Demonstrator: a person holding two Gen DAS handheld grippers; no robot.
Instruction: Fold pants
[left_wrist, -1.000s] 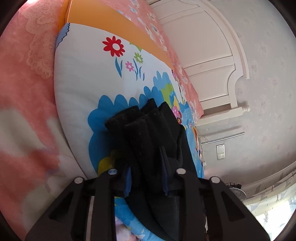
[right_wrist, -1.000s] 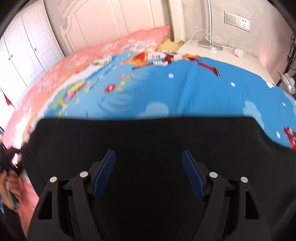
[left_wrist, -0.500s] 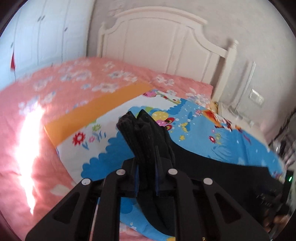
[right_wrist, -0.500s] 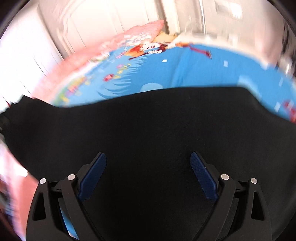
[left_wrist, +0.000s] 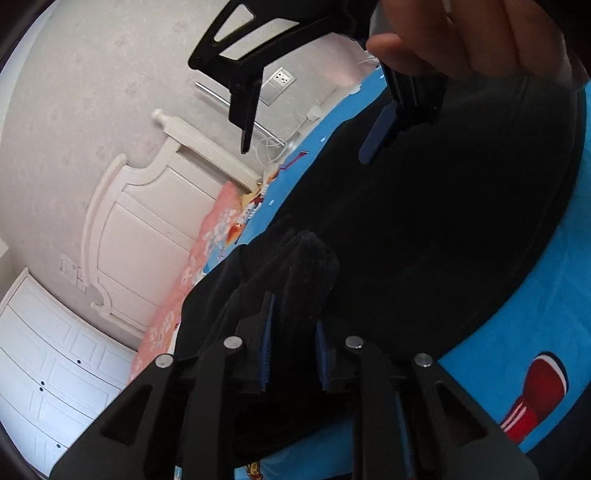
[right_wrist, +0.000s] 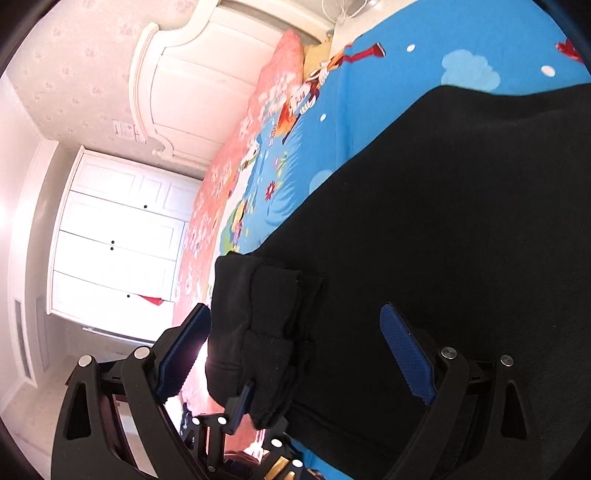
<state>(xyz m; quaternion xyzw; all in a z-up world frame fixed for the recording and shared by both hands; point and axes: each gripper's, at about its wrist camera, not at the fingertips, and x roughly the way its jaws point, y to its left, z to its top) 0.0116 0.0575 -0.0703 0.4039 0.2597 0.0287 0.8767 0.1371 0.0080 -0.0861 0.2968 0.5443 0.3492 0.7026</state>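
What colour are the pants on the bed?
Black pants, plain with no pattern, best seen in the right wrist view.

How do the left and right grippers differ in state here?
The left gripper has a bunched end of the black pants between its fingers, its jaws opening; the right gripper stands wide open and grips nothing. The left one's fingers sit close together; the right one's are spread far apart. Both have blue pads and are over the pants.

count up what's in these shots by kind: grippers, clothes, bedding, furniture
grippers: 2, left gripper with jaws opening around a bunched end of the pants, right gripper open
clothes: 1, black pants
bedding: 2, blue cartoon sheet, pink floral cover
furniture: 2, white headboard, white wardrobe
total: 7
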